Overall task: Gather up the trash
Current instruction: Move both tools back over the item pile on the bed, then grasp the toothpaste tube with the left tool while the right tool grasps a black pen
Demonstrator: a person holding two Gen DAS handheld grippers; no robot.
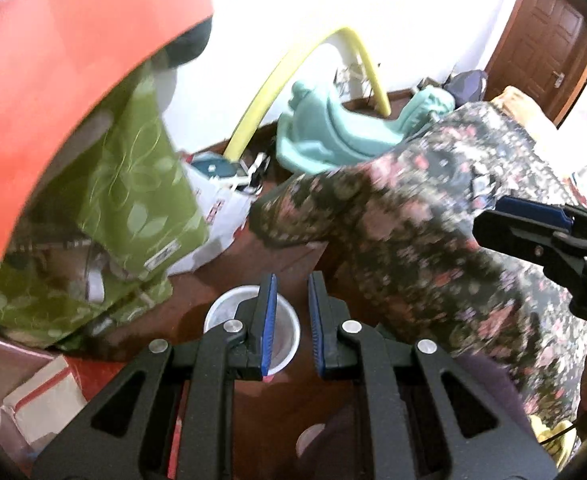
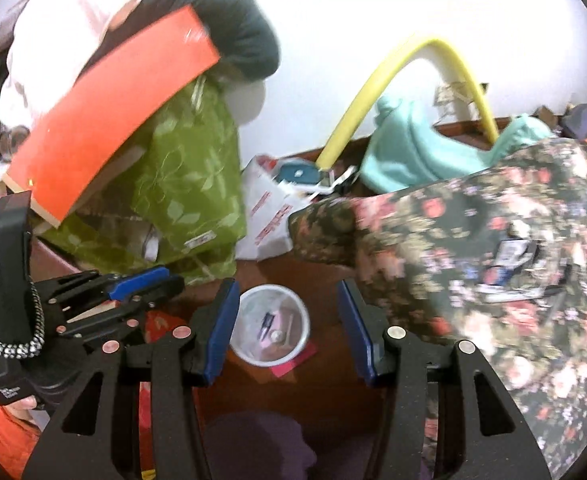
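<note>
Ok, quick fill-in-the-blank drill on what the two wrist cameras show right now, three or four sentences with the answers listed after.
1. The white cup stands on the dark red ____.
2. The right gripper has its jaws ____, with the cup seen between them.
3. The curved foam tube against the wall is ____ in colour.
4. The cloth hanging under the orange board is ____ with a leaf pattern.

Missing words: floor; open; yellow; green

We note a bright white wall (image 2: 333,8) at the far side, dark reddish wood floor (image 2: 317,264) nearer, and a brown panelled door (image 1: 549,36) far right. Light is strong, washing out the wall.
</note>
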